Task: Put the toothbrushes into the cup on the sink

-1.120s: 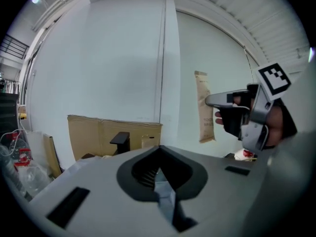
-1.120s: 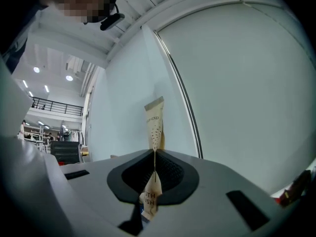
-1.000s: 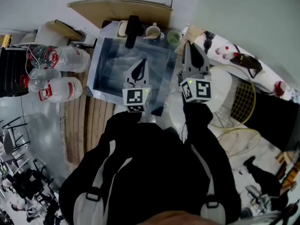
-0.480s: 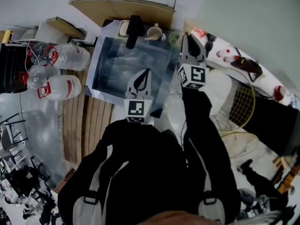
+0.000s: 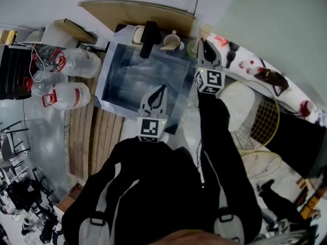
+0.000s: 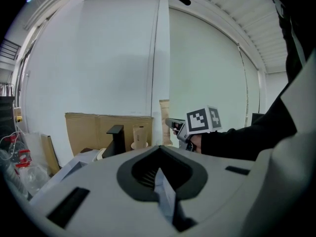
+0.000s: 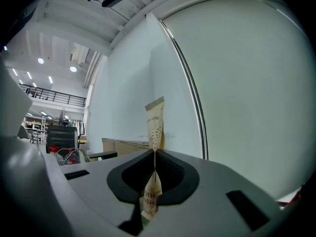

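Head view: my right gripper is stretched forward on a nearly straight arm, its tip past the far right corner of the sink and near the white cup, which stands behind the basin beside the black faucet. My left gripper hangs over the basin, elbow tucked in

Left gripper view: its jaws are pressed together with nothing between them. Beyond them the cup holds something tall and tan, possibly a toothbrush already placed; I cannot be sure

Right gripper view: the jaws are pinched on a paper-wrapped toothbrush, held upright with its top rising above them. The cup is not in this view

I judge this the carrying step. Next I would need to bring the wrapper's lower end over the cup's mouth, lower it in, then part the jaws
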Demonstrator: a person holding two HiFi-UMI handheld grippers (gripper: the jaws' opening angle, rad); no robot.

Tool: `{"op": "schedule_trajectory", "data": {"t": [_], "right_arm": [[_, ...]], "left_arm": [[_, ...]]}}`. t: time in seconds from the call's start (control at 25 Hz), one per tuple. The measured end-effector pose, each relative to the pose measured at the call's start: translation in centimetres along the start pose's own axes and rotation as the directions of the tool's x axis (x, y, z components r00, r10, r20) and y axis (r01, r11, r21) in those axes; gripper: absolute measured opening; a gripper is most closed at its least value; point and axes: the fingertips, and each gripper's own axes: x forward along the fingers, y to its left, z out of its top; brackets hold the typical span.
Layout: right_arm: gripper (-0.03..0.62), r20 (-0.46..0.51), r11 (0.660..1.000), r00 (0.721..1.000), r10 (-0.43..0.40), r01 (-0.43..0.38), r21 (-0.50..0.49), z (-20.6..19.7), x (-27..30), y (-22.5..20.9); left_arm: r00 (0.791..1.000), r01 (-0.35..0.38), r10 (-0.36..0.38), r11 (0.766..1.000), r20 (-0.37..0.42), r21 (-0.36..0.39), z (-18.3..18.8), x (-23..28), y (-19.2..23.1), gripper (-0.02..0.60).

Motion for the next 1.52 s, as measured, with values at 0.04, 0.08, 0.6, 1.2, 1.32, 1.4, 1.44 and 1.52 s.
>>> {"op": "schedule_trajectory", "data": {"t": [0.04,0.08,0.6,1.2,1.32,1.4,1.44,1.52], "right_arm": [[0.008,-0.004,1.0,1.0,-0.003,0.003,-0.003,-0.4,0.2,-0.1],[0.008,-0.008,1.0,1.0,-0.005,0.005,-0.007,-0.7,0.3,-0.1],[0.008,-0.124,0.996,0.992,-0.006,-0.005,-0.089,-5.1,0.3,0.8],[0.008,-0.173,0.995,0.985,-0.011,-0.007,-0.104,-6.2,-0.9,1.6],[0.008,-0.206,0.997,0.978,-0.016,0.0,-0.077,-7.5,-1.8,1.6],[0.008,-0.233,0.998,0.972,-0.023,0.008,-0.066,-8.4,-2.3,1.5],[0.009,-0.246,0.998,0.969,-0.027,0.012,-0.062,-8.8,-2.6,1.3],[0.009,-0.263,0.999,0.964,-0.029,0.016,-0.05,-9.6,-3.2,1.3]], "left_arm": [[1.0,0.002,-0.002,1.0,0.001,-0.005,0.0,0.1,0.0,0.002],[1.0,0.002,-0.002,1.0,0.002,-0.014,-0.1,0.1,0.0,0.002],[1.0,0.016,-0.016,1.0,0.004,-0.01,-0.2,-0.3,-0.2,0.002],[1.0,0.027,-0.027,0.999,0.01,-0.023,0.0,0.1,0.1,0.002],[0.999,0.036,-0.035,0.999,0.016,-0.02,0.0,0.1,0.1,0.002],[0.999,0.038,-0.038,0.999,0.016,-0.019,0.2,0.1,0.1,0.002],[0.999,0.038,-0.038,0.999,0.015,-0.02,0.2,0.1,0.1,0.002],[0.999,0.035,-0.035,0.999,0.007,-0.03,0.0,0.0,0.1,0.002]]}}
